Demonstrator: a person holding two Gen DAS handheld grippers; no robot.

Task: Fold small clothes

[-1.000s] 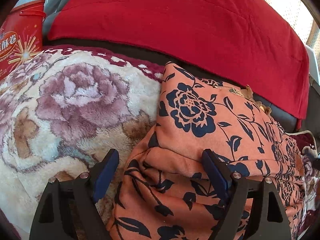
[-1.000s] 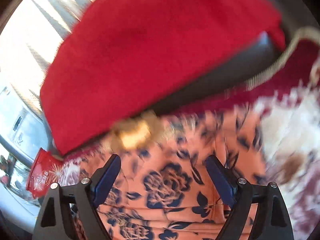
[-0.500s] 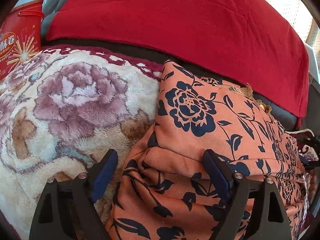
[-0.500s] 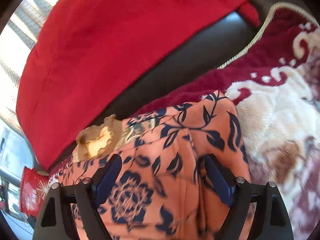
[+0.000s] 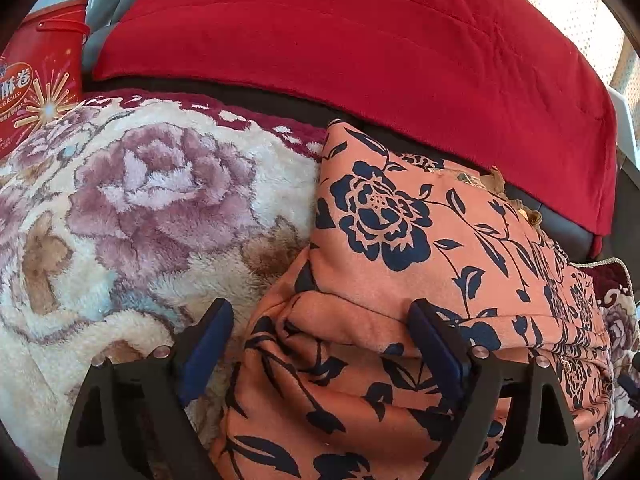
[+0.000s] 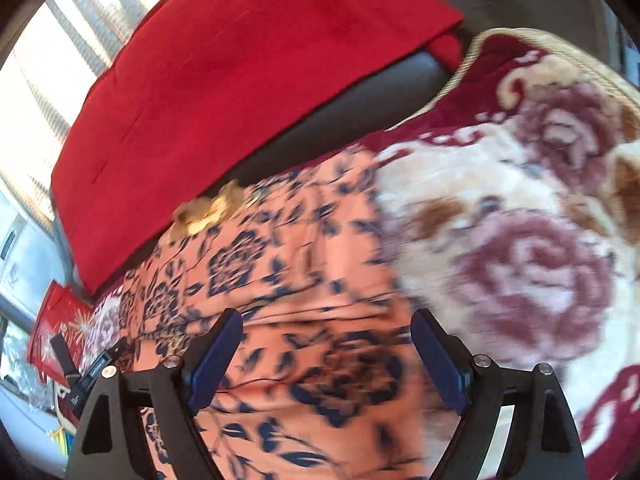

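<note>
Fluffy rose-patterned blanket [image 5: 140,208] bears soft, folded orange floral garment [image 5: 400,248]

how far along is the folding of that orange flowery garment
Partly done: the orange garment already lies doubled over in a thick bundle on the plush blanket. Nothing is gripped now; the left tool and right tool both hang open over it. The loose, rumpled near edge probably needs tidying or one more fold.

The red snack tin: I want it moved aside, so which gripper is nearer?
Left. The red snack tin sits ahead-left of the left gripper; the right gripper sees it farther off, far left.
</note>
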